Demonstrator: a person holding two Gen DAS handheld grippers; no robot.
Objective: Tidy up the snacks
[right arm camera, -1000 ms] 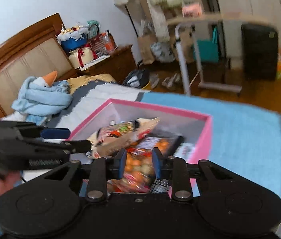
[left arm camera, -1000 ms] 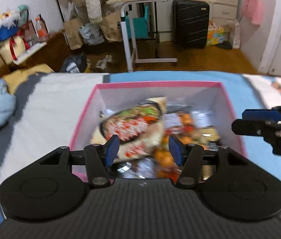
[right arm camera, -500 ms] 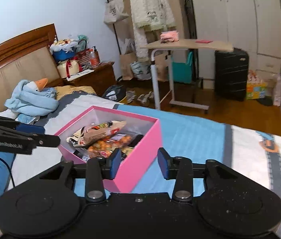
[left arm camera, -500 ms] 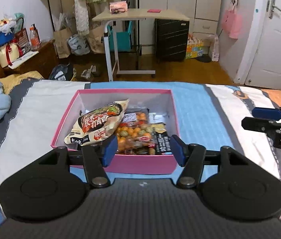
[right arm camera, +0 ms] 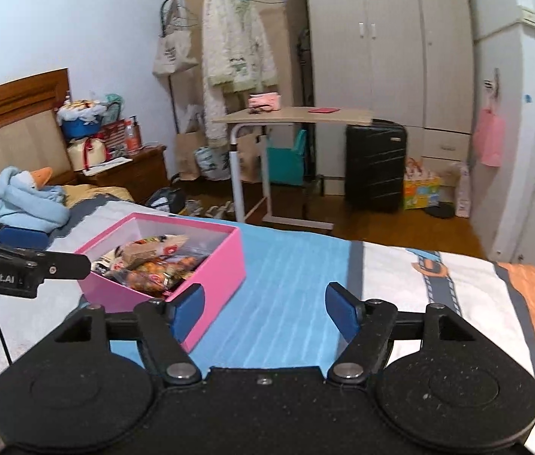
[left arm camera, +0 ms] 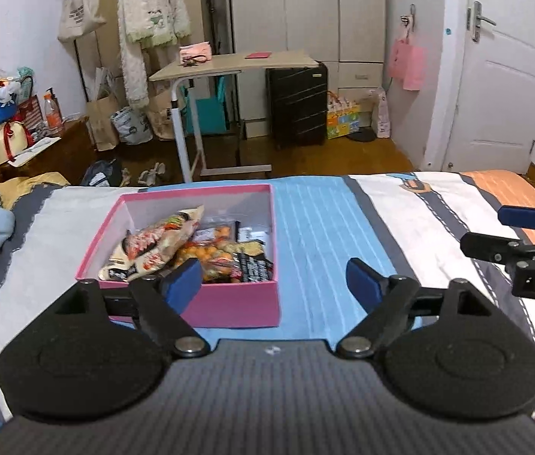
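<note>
A pink box (left arm camera: 229, 305) sits on the striped bed cover and holds several snack packets (left arm camera: 161, 240), one beige and red on top, one with orange balls. It also shows in the right wrist view (right arm camera: 222, 261) with the snack packets (right arm camera: 154, 265) inside. My left gripper (left arm camera: 273, 280) is open and empty, held back from the box's near wall. My right gripper (right arm camera: 263, 307) is open and empty, to the right of the box over the blue stripe. Each gripper shows at the edge of the other's view.
The bed cover (left arm camera: 400, 220) stretches right of the box. A blue plush with an orange beak (right arm camera: 25, 197) lies at the left by the headboard. Beyond the bed are a rolling desk (left arm camera: 237, 64), a black suitcase (left arm camera: 298, 106) and a nightstand with bags.
Both grippers have pulled back and up from the box. Both sets of jaws have opened wider. The snack packets now lie still in the box.
</note>
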